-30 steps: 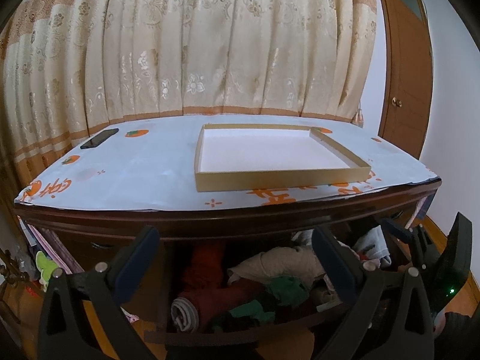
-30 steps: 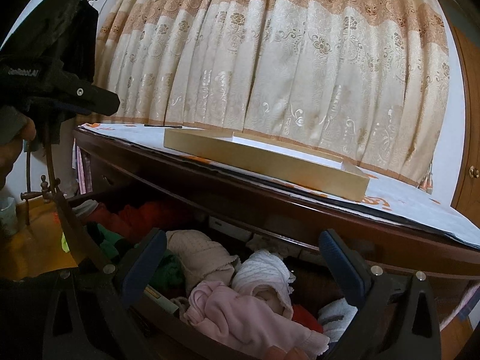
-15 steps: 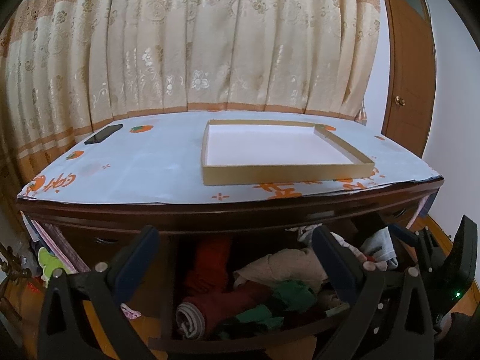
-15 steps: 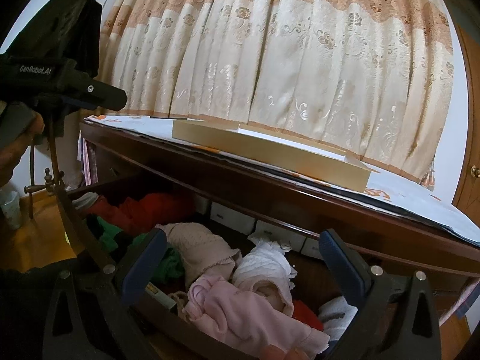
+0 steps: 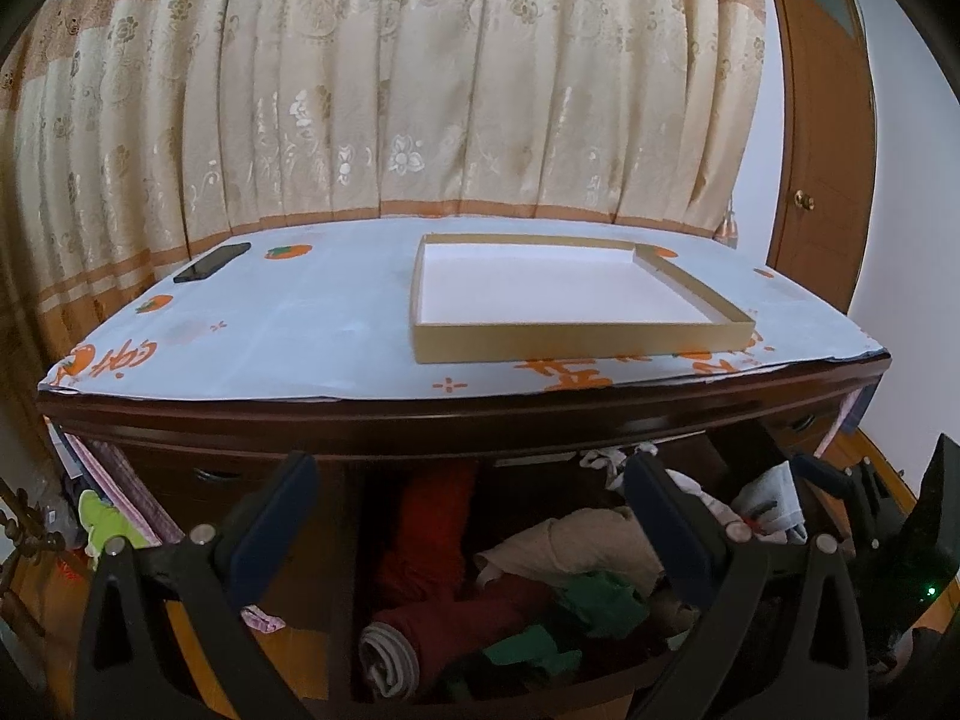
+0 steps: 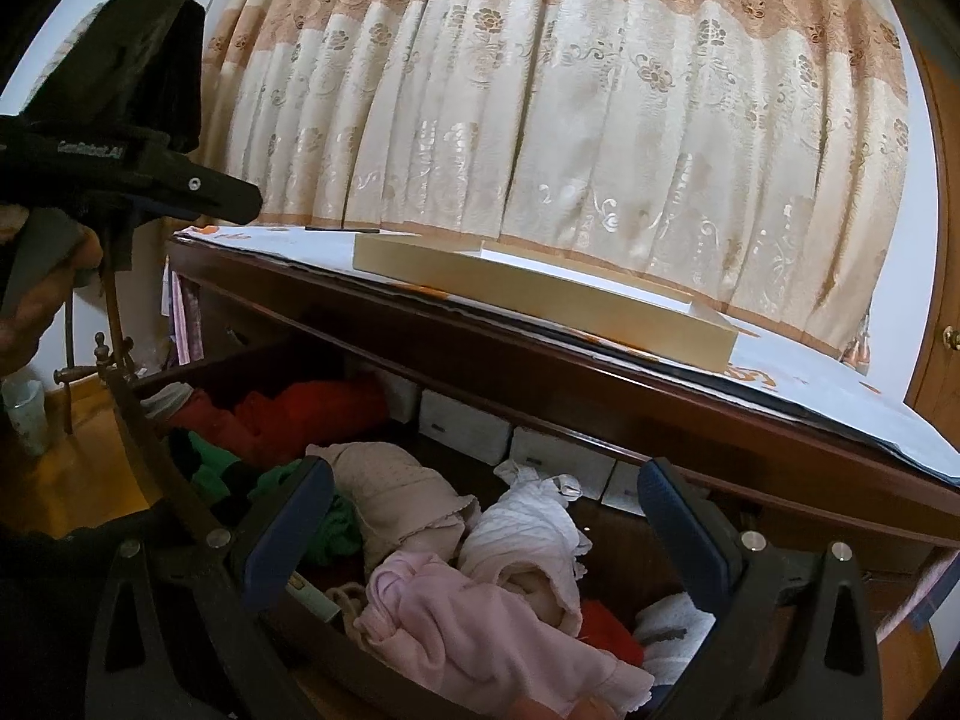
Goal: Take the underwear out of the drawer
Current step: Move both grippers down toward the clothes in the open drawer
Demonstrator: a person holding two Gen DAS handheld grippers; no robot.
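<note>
We are holding the right gripper wide open and empty over the open drawer; the left gripper is gaping empty too. Underwear is lying rolled between the right fingers, a pink roll at six o'clock touching it. Risk: we are closing on two rolls together, or snagging the desk edge at twelve.

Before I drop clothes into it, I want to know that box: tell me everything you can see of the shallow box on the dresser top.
The shallow box is a wide, low rectangular tray, seemingly cardboard, with tan walls and a plain white floor. It is open and has nothing in it. It lies flat on the light printed cover, toward the dresser's right front edge, above the open drawer. Nothing else touches it.
</note>
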